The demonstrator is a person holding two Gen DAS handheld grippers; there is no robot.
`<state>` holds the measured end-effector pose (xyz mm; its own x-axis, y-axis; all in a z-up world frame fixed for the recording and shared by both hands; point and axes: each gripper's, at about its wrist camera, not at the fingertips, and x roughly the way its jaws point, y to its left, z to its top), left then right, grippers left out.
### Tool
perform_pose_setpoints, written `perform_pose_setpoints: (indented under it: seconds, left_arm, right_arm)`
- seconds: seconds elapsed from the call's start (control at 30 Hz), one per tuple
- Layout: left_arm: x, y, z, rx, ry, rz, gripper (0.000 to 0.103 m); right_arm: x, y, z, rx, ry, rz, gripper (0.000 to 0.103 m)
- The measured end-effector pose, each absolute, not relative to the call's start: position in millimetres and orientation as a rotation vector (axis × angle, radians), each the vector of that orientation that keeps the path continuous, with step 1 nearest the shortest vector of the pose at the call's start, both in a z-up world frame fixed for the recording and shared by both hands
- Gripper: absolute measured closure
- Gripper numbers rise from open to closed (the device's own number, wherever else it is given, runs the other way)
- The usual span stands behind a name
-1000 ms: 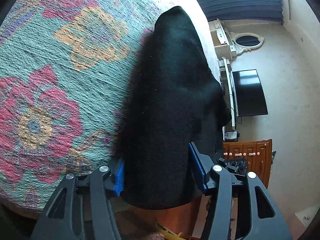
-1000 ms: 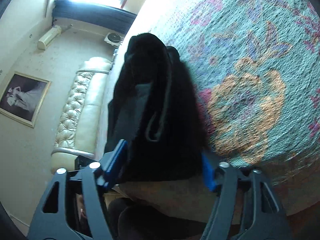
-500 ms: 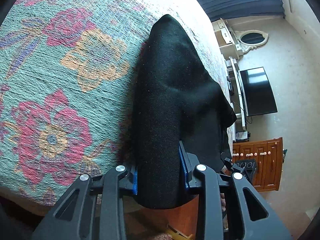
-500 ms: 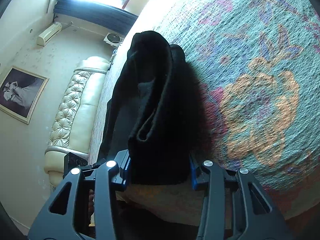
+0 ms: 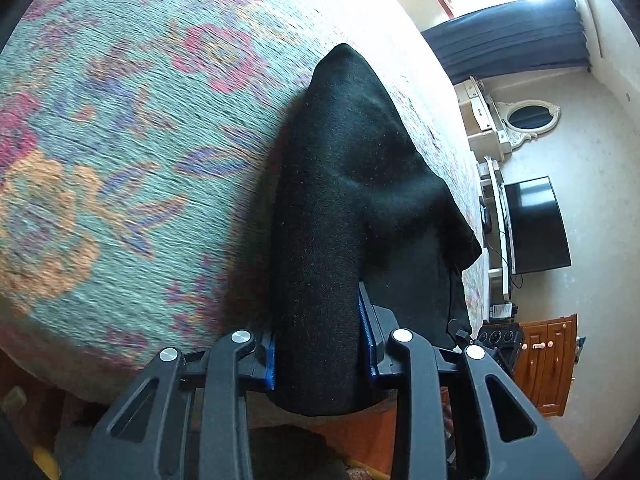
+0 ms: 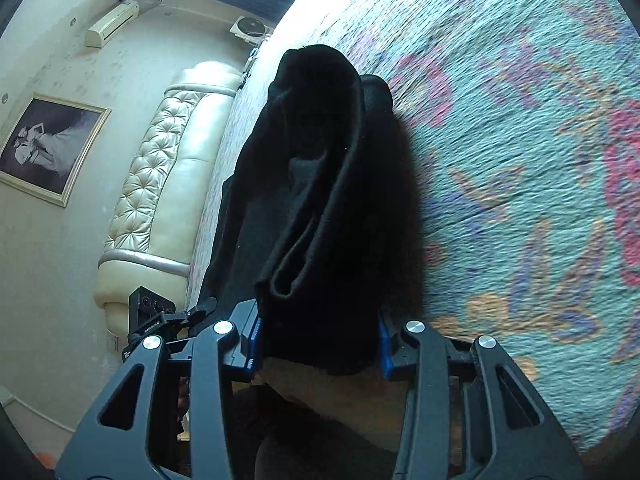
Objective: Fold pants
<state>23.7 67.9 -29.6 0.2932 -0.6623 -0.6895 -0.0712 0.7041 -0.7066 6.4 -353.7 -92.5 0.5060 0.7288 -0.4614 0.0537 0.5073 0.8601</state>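
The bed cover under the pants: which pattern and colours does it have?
The bed cover is teal with pink, orange and purple flowers, clearest in the left wrist view.

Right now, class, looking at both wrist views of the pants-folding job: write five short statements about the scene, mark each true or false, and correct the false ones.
1. The left claw is shut on the black pants. True.
2. The right claw is open and holds nothing. False: its blue pads press a bunched edge of the same pants.
3. The pants lie on a bare wooden floor. False: they lie on a teal floral bedspread.
4. A dark television shows in the left wrist view. True.
5. The picture on the wall in the right wrist view has a black frame. False: the frame is gold.
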Motion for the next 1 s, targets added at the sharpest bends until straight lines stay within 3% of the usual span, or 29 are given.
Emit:
perform_pose_setpoints:
  seconds: [0.47, 0.57, 0.6, 0.7, 0.83, 0.9, 1.0]
  left_arm:
    - [9.0, 101.3, -39.5, -0.749, 1.213, -0.442, 0.07]
    - [15.3, 96.7, -39.0, -0.759, 1.227, -0.447, 0.059]
    - [15.3, 99.1, -40.8, -0.763, 1.236, -0.433, 0.048]
    - [14.8, 101.3, -40.1, -0.814, 1.255, -0.44, 0.039]
    - [8.7, 108.2, -18.8, -0.754, 1.223, -0.449, 0.037]
    - [6.6, 113.5, -3.9, -0.704, 1.181, -0.473, 0.037]
    - [16.8, 118.6, 8.0, -0.639, 1.126, -0.518, 0.026]
  right_arm:
    - [23.8, -308.5, -87.5, 0.938, 1.047, 0.549, 0.063]
    - [23.9, -307.1, -88.3, 0.934, 1.054, 0.551, 0.062]
    - [23.8, -306.9, -88.2, 0.936, 1.055, 0.551, 0.061]
    - [18.7, -313.4, -91.5, 0.939, 1.04, 0.558, 0.05]
    - [12.5, -318.2, -81.9, 0.911, 1.024, 0.612, 0.03]
    - [11.9, -327.5, -79.3, 0.954, 0.998, 0.621, 0.023]
    - [17.5, -343.8, -78.1, 0.995, 0.962, 0.6, 0.018]
